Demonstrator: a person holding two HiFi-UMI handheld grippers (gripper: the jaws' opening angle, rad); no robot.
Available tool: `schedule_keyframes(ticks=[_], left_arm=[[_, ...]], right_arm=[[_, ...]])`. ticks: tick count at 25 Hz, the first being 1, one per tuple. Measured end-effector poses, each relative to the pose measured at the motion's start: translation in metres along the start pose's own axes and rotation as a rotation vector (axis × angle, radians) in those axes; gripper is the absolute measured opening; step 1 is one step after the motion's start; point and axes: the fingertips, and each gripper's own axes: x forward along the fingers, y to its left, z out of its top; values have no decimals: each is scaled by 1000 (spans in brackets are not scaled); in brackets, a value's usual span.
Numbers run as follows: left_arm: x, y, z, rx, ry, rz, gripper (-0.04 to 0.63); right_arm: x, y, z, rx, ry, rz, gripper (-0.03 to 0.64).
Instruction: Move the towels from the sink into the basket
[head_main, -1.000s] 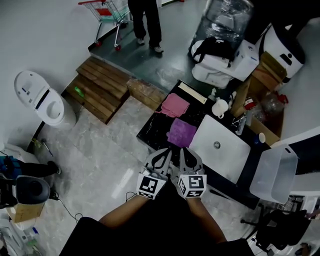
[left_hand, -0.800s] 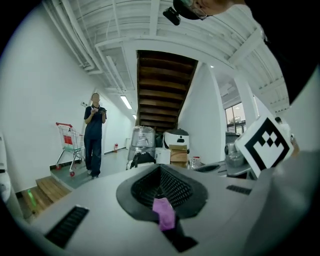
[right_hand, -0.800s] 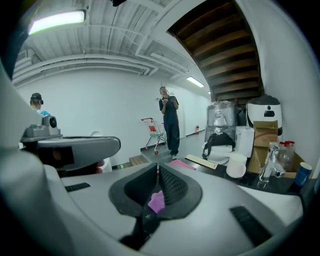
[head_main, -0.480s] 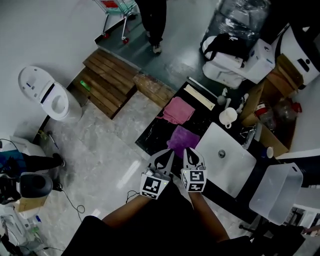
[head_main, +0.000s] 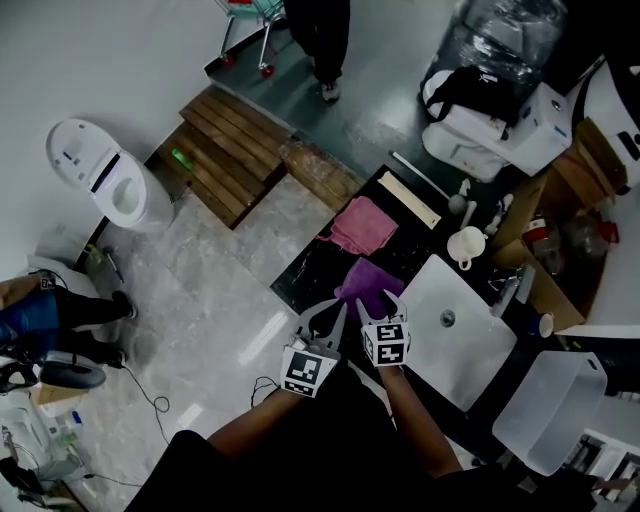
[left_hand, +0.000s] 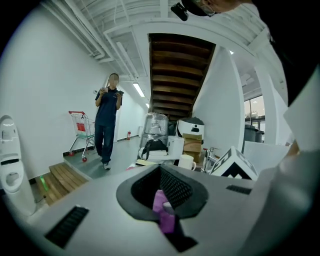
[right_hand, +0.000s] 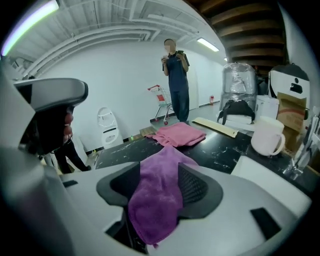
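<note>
The right tongs (head_main: 380, 303), jaws just opened, are spread around the purple towel (right_hand: 155, 200). The left tongs (left_hand: 167, 220) are clenched (empty). If raised unclosed, the towel is likely lost.

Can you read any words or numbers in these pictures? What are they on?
No words or numbers can be read.
Left gripper's cube and right gripper's cube: square patterns, no letters.
Shopping cart: red panel, too blurred to read.
</note>
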Motion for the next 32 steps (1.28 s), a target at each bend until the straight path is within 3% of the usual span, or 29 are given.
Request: schedule_keyframes(ticks=[6, 9, 13, 16, 20, 25, 32], left_arm=[[5, 4, -6, -2, 15, 23, 12], [5, 9, -7, -5, 21, 40, 13], [1, 15, -12, -16, 38, 61, 12], [0, 17, -11, -17, 37, 69, 12], [0, 14, -8, 10, 31, 54, 12], [-9, 15, -6, -5, 19, 53, 12], [-29, 10, -5, -8, 0, 32, 12]], right_arm=[[28, 0, -18, -58, 78, -1, 305], [36, 1, -25, -82, 148, 12, 308], [39, 0, -27, -115, 160, 5, 307], [39, 6, -25, -133, 166, 23, 247], [42, 19, -25, -164, 170, 49, 105], [37, 20, -21, -142, 152, 20, 83], [10, 27, -1, -62, 45, -34, 80]])
